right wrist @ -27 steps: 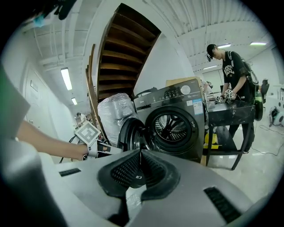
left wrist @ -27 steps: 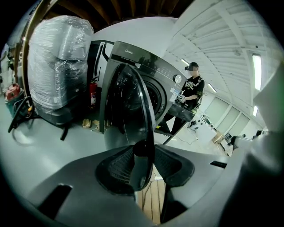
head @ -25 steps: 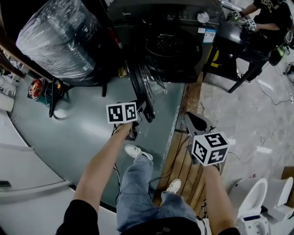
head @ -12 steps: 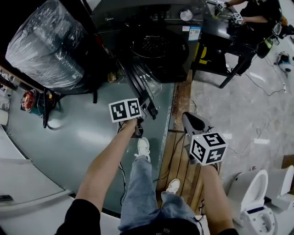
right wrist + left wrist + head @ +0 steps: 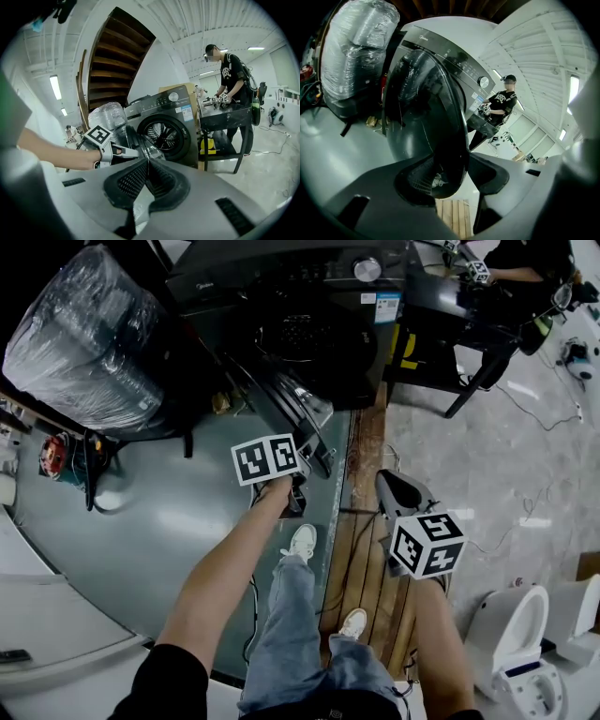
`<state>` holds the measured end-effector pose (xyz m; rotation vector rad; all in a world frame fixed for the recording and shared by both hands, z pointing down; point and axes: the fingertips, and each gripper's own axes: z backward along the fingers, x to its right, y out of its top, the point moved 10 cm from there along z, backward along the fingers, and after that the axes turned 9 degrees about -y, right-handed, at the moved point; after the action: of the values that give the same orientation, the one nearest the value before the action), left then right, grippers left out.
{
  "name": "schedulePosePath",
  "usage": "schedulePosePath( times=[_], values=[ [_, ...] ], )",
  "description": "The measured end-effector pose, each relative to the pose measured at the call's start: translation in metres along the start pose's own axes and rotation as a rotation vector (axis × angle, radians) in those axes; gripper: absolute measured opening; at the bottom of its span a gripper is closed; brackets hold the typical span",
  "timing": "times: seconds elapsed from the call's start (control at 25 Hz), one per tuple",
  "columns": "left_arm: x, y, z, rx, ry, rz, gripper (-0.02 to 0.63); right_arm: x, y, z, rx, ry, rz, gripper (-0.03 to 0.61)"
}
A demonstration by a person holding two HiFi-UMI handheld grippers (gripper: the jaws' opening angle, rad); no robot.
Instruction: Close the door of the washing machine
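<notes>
You've got the L gripper [image 5: 461,171] nearer, jaws just opening w/ the free edge of the door [image 5: 422,117] loose between them; door stands wide, washing machine [image 5: 361,362] ahead-right; R gripper [image 5: 149,163] clenched, empty.

Warehouse-like workshop: plastic-wrapped bundle [image 5: 84,338], loose toilet [image 5: 511,634], metal workbench [image 5: 441,294].

The door [image 5: 298,413] juts out from the washing machine [image 5: 309,296], a wrapped bundle [image 5: 80,343] crowding its left and a black table [image 5: 441,298] its right; the grey floor [image 5: 159,521] in front lies open.
</notes>
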<state>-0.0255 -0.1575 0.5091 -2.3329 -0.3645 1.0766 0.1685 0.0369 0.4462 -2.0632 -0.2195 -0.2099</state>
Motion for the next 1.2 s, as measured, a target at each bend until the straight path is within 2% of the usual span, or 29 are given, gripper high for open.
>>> schedulePosePath(
  times=[0.24,0.64,1.0,1.2],
  values=[
    [0.008,0.010,-0.025,-0.009,-0.021,0.046,0.237,0.012,0.011,-0.031,-0.007,0.006,0.027,0.021],
    [0.028,0.032,-0.070,-0.007,-0.007,0.110,0.247,0.032,0.029,-0.068,-0.005,0.004,0.028,0.023],
    [0.039,0.050,-0.102,0.002,-0.006,0.155,0.250,0.050,0.053,-0.080,0.028,-0.035,-0.016,0.023],
    [0.043,0.059,-0.121,0.000,-0.020,0.212,0.253,0.056,0.082,-0.099,0.031,-0.072,-0.011,0.023]
  ],
)
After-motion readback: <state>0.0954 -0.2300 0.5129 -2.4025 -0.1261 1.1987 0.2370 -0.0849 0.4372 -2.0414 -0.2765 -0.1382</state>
